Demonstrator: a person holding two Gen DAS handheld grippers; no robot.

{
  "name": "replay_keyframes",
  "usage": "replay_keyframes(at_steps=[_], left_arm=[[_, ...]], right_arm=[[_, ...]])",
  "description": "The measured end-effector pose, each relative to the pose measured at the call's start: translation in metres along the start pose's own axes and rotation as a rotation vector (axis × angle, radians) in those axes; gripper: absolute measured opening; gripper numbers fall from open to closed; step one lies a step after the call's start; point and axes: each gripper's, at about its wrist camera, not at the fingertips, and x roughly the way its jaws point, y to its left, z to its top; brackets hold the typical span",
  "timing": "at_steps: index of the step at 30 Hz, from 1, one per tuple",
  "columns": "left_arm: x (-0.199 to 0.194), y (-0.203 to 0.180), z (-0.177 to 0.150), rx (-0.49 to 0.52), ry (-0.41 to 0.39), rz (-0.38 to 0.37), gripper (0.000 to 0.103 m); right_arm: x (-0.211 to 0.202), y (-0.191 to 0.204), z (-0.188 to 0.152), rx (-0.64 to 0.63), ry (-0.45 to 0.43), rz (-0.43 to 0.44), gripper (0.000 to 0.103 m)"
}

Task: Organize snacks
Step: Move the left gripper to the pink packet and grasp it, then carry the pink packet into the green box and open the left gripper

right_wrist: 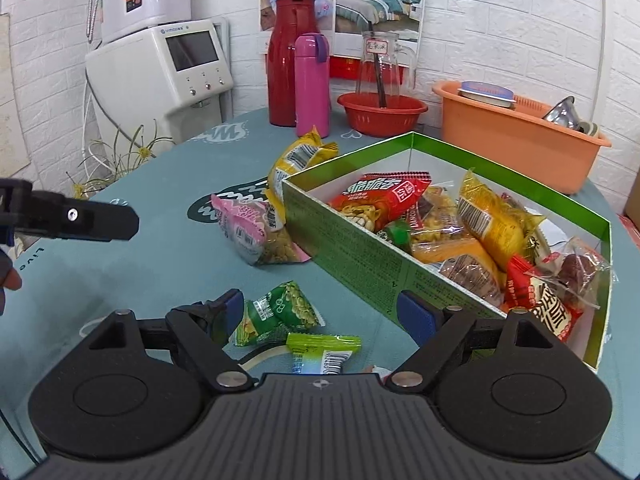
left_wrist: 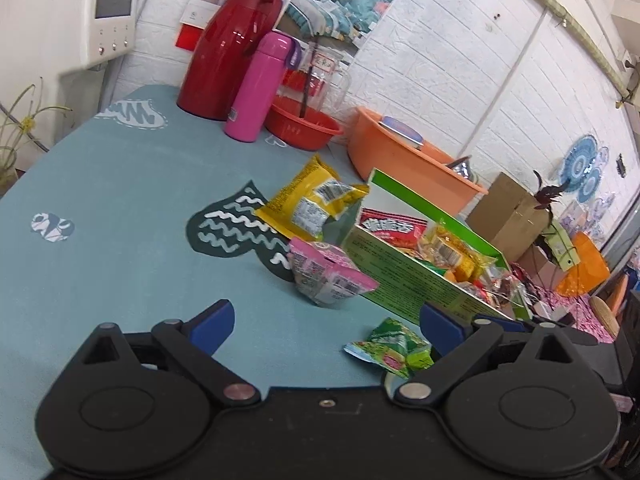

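Note:
A green cardboard box (right_wrist: 352, 236) (left_wrist: 404, 276) holds several snack packets, among them a red one (right_wrist: 380, 196) and a yellow one (right_wrist: 492, 220). On the teal tablecloth outside it lie a yellow packet (left_wrist: 312, 204) (right_wrist: 296, 160), a pink packet (left_wrist: 328, 276) (right_wrist: 244, 220) and green packets (right_wrist: 276, 312) (left_wrist: 392, 348). My right gripper (right_wrist: 320, 316) is open, low over the table, with the green packets between its blue pads. My left gripper (left_wrist: 326, 322) is open with nothing between its fingers, just short of the pink packet; its finger (right_wrist: 92, 220) shows at the left of the right wrist view.
At the back stand a red thermos (right_wrist: 288, 68), a pink bottle (right_wrist: 312, 84), a red bowl (right_wrist: 380, 114) with a glass jug (right_wrist: 380, 64), and an orange basin (right_wrist: 516, 132). A white water dispenser (right_wrist: 160, 68) stands beyond the table's left edge, with a plant (right_wrist: 120, 156) beside it.

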Motion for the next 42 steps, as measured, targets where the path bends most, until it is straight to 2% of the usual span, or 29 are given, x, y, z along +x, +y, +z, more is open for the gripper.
replay_keyframes(at_steps=[4,9,14,17,24,29,30,31,32,34,38,40,42], left_arm=[[0.004,0.011,-0.001,-0.021,0.008,0.026,0.103],[0.015,0.019,-0.001,-0.087,0.028,0.005,0.103],[0.032,0.013,0.016,-0.093,0.003,-0.018,0.103],[0.050,0.014,0.028,-0.102,-0.008,-0.004,0.103],[0.084,0.025,0.031,-0.152,0.065,-0.027,0.103],[0.096,0.032,0.031,-0.202,0.087,-0.059,0.103],[0.099,0.032,0.031,-0.206,0.094,-0.065,0.103],[0.101,0.033,0.031,-0.210,0.099,-0.073,0.103],[0.103,0.033,0.032,-0.217,0.105,-0.082,0.095],[0.106,0.032,0.031,-0.230,0.115,-0.103,0.078],[0.100,0.021,0.027,-0.189,0.113,-0.089,0.060],[0.094,0.015,0.026,-0.177,0.108,-0.082,0.055],[0.087,0.010,0.025,-0.179,0.101,-0.081,0.055]], right_arm=[[0.003,-0.001,0.000,-0.023,0.000,0.019,0.103],[0.008,0.000,0.005,-0.065,-0.026,0.050,0.103],[0.014,0.010,0.015,-0.084,-0.040,0.120,0.103],[0.026,0.022,0.022,-0.112,-0.032,0.148,0.103],[0.067,0.041,0.038,-0.126,0.006,0.155,0.103],[0.089,0.045,0.039,-0.140,0.037,0.119,0.091],[0.092,0.045,0.038,-0.140,0.039,0.106,0.085],[0.093,0.044,0.037,-0.140,0.038,0.099,0.066],[0.093,0.042,0.036,-0.128,0.043,0.123,0.058],[0.092,0.040,0.034,-0.099,0.052,0.150,0.033],[0.084,0.043,0.027,-0.138,0.037,0.131,0.030],[0.078,0.042,0.024,-0.130,0.034,0.142,0.029],[0.070,0.041,0.023,-0.128,0.016,0.147,0.029]])
